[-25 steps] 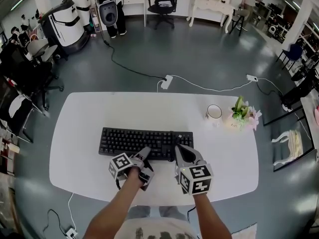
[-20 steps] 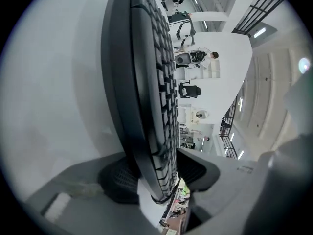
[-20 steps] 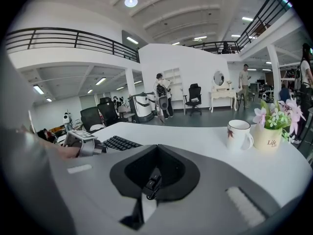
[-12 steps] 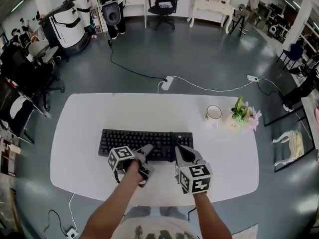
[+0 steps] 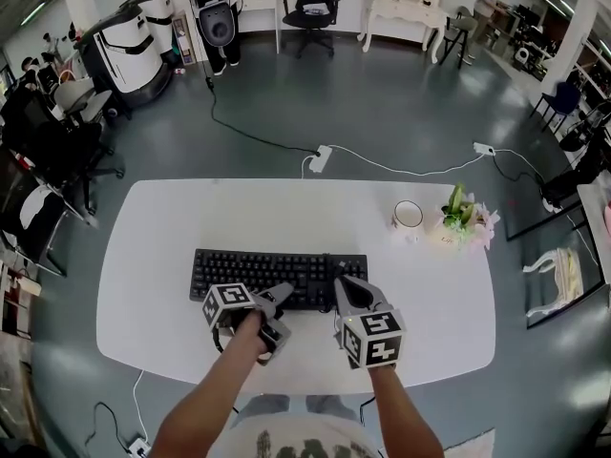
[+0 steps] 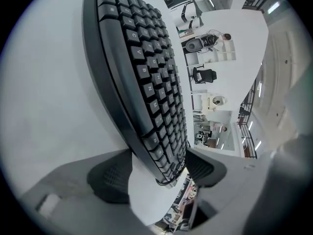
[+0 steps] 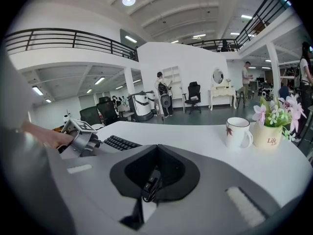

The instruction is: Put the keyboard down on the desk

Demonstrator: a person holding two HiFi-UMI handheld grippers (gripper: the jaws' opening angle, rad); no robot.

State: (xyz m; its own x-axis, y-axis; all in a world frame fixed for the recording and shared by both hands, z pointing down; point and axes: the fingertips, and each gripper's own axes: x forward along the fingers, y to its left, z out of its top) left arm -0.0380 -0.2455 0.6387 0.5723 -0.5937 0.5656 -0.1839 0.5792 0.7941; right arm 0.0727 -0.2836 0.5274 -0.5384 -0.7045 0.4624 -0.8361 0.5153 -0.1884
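The black keyboard (image 5: 277,275) lies flat on the white desk (image 5: 172,227). My left gripper (image 5: 279,310) is at the keyboard's front edge, left of its middle. In the left gripper view the keyboard (image 6: 142,77) runs between the two jaws of that gripper (image 6: 156,173). The jaws are opening, and desk shows between the pads (image 6: 110,177) and the keyboard. My right gripper (image 5: 342,289) sits at the keyboard's front right corner. In the right gripper view this gripper (image 7: 152,180) is shut on that corner, with a few keys showing between the dark pads.
A white mug (image 5: 409,216) and a small flowerpot (image 5: 466,219) stand at the desk's back right. A power strip (image 5: 318,156) and cables lie on the floor behind the desk. Office chairs stand at the left.
The left gripper's jaws have spread apart and let go of the keyboard's front edge, and the gripper drifted slightly left. The keyboard and the right gripper have hardly moved.
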